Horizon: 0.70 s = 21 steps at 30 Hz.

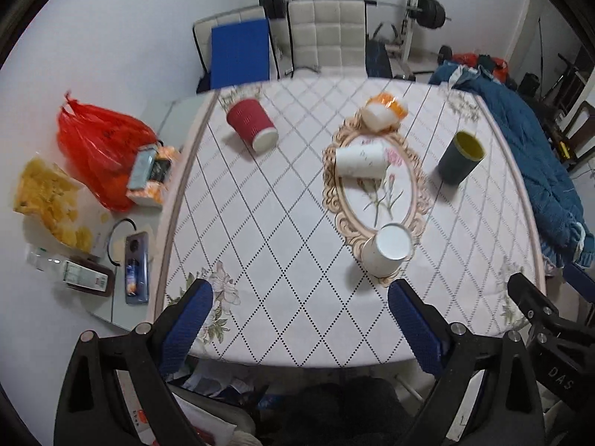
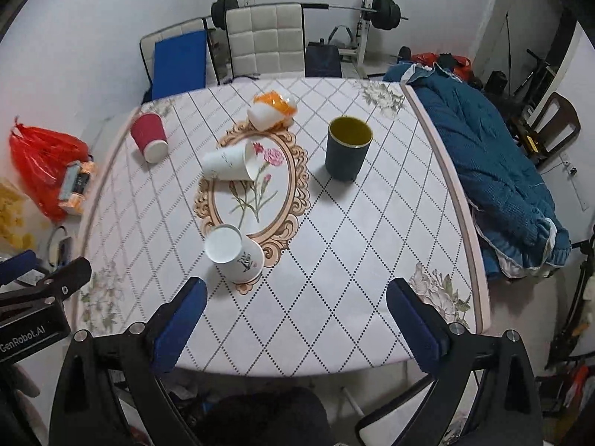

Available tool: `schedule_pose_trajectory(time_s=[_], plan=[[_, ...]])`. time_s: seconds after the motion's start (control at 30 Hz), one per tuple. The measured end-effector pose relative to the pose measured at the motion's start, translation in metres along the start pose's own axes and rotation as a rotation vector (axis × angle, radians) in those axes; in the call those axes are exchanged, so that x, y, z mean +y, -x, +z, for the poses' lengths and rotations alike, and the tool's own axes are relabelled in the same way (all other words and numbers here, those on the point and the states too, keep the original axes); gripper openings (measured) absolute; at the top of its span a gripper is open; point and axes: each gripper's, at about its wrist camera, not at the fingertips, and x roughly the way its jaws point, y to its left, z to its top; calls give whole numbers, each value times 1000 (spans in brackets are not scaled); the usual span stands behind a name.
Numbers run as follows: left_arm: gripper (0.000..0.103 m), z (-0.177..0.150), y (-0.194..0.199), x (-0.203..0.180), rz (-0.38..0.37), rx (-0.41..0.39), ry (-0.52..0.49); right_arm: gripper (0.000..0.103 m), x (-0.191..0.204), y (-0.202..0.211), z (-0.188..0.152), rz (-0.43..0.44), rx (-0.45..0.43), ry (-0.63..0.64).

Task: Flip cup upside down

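Observation:
A dark cup with a yellow inside stands upright, mouth up, right of the oval floral mat. A white paper cup stands bottom up at the mat's near end. Another white cup lies on its side on the mat. A red cup sits bottom up at the far left. An orange and white cup lies at the mat's far end. My left gripper and right gripper are open, empty, above the near table edge.
The table has a diamond-pattern cloth. A blue blanket lies along its right side. A red bag, snacks and boxes lie on the surface to the left. Chairs and a barbell rack stand behind.

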Motion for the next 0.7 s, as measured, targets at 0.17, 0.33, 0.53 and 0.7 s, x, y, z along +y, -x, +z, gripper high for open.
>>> schedule_pose_trajectory(time_s=[0.17, 0.33, 0.53, 0.7], plan=[[97, -8, 43, -1, -8, -35, 4, 99, -7, 53, -3, 4, -40, 9], [97, -16, 79, -2, -21, -70, 10, 99, -13, 105, -7, 12, -76, 19], [97, -22, 114, -5, -45, -85, 25, 99, -18, 166, -11, 22, -141, 28], [97, -25, 134, -6, -46, -81, 31, 99, -21, 199, -11, 28, -163, 33]])
